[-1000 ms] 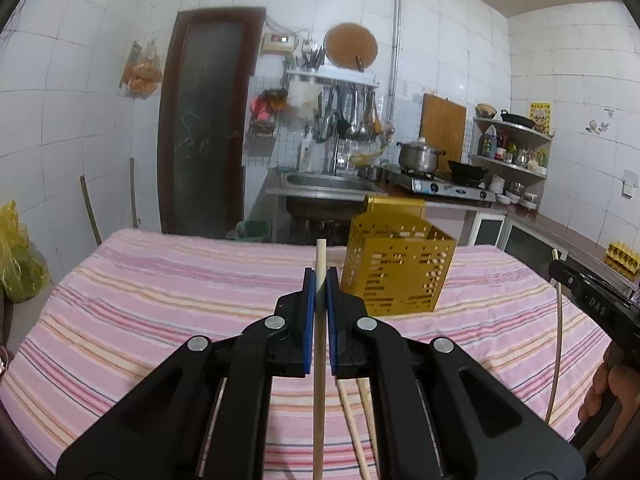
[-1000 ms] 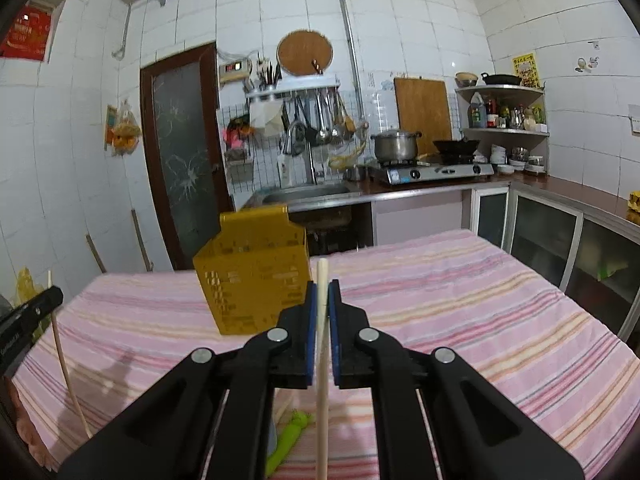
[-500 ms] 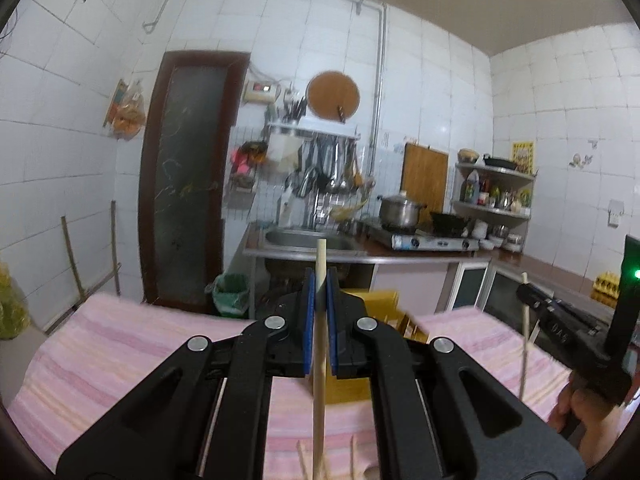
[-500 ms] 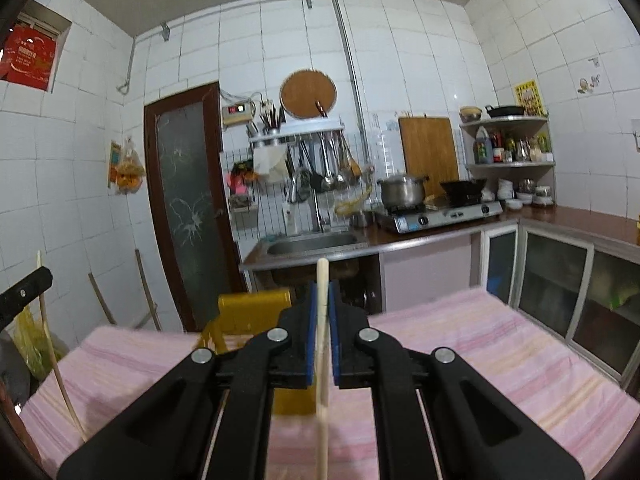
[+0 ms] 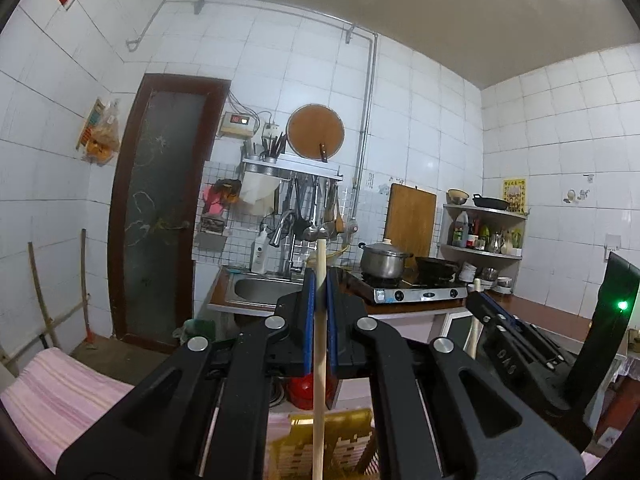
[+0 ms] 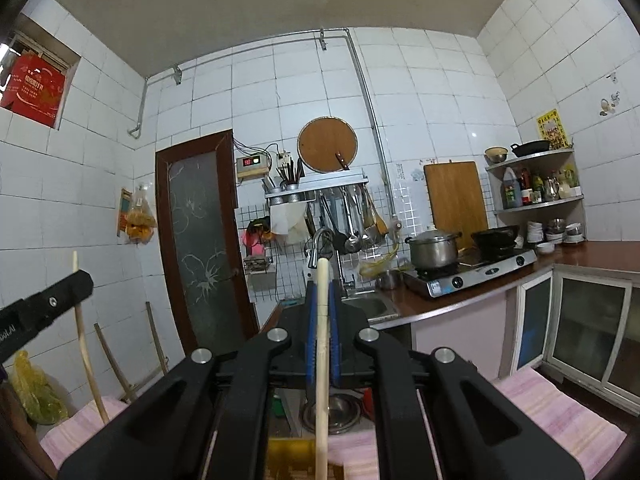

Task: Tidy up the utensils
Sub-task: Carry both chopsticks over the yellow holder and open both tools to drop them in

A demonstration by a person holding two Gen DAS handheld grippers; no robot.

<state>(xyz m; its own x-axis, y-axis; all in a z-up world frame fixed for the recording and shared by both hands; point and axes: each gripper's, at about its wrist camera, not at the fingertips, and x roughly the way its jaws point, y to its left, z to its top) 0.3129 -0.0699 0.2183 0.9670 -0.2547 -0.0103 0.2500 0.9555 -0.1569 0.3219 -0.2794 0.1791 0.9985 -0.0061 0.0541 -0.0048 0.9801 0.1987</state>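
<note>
Kitchen beyond; yellow basket (image 5: 320, 446) below clamped chopsticks (image 5: 319, 344).

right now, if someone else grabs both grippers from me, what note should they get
Left gripper: shut on a wooden chopstick, held upright between the blue fingers.
Right gripper: shut on a second chopstick, also upright.
Yellow basket: low in both views, directly below the two chopsticks, on the pink striped tablecloth.
Done: both chopsticks are picked up and lifted clear of the table.
Left: lower each into the basket and let go. Any other utensils lie out of view now, so check the table.
</note>
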